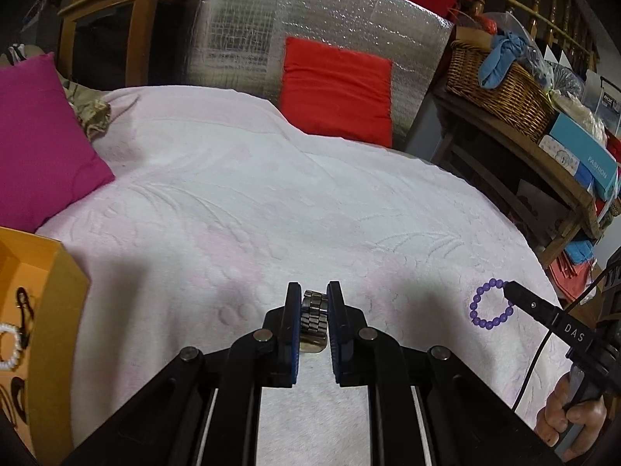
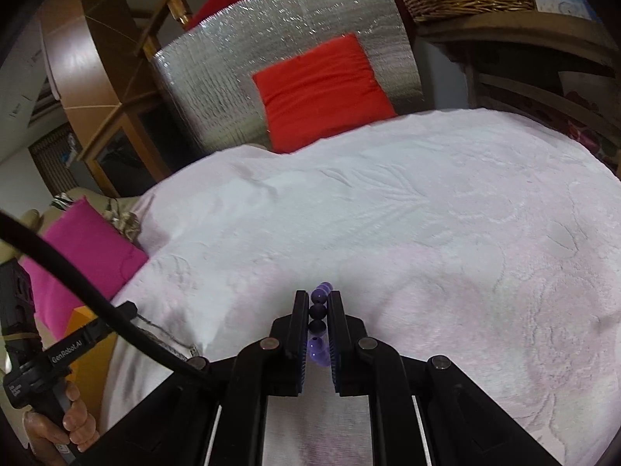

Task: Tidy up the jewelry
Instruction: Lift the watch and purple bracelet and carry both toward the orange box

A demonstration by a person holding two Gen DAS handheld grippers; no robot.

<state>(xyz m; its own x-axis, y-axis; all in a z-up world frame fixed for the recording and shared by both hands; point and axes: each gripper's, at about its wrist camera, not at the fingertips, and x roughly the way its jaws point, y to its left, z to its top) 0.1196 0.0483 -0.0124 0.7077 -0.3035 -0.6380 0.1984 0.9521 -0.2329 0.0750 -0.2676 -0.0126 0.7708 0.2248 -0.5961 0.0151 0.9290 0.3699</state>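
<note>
Left tool (image 1: 314, 299): I have it clamped on the metal link bracelet (image 1: 313, 318), band pinched flat so it cannot slide out
Right tool (image 2: 319, 303): closed on the purple bead bracelet (image 2: 318, 316); two beads sit between the pads, the loop hangs free (image 1: 491, 305)
Position: both pieces are held clear above the pink bedspread (image 1: 271, 194), probably for carrying
Orange box (image 1: 54, 272): at left edge, already holding a pearl bracelet (image 1: 7, 345); I judge it the destination
Writing: "GenRobot.AI" on left handle, "DAS" on right tool, "FASHION" on a blue box (image 1: 586, 155)
</note>
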